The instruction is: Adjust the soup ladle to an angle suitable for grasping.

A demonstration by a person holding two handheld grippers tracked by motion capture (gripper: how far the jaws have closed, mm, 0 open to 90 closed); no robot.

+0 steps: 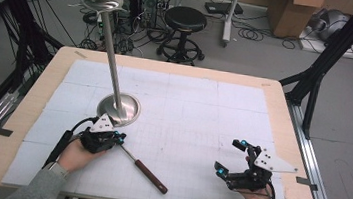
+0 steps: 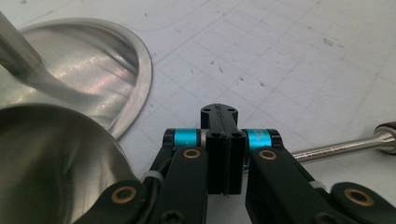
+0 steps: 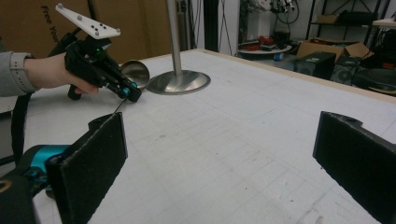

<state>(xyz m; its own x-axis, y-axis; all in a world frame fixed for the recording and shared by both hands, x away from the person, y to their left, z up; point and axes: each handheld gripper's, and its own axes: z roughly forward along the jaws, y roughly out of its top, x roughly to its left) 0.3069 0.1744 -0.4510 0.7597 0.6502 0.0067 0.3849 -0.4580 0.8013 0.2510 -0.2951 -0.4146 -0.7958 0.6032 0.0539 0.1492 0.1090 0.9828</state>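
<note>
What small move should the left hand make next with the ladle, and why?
Probably raise the ladle a little, clear of the table. The left gripper has its jaws shut on the thin metal shaft, close to the stand, while the brown handle end lies on the table. The stand's ring sits high up on the pole, so the ladle likely has to go up first.

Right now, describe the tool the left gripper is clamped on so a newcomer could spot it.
On the white gridded mat, find the tall steel stand at left. Just in front of its round base, the left gripper pinches a ladle: a thin metal shaft running to a dark brown handle, the only wooden-handled item on the table.
</note>
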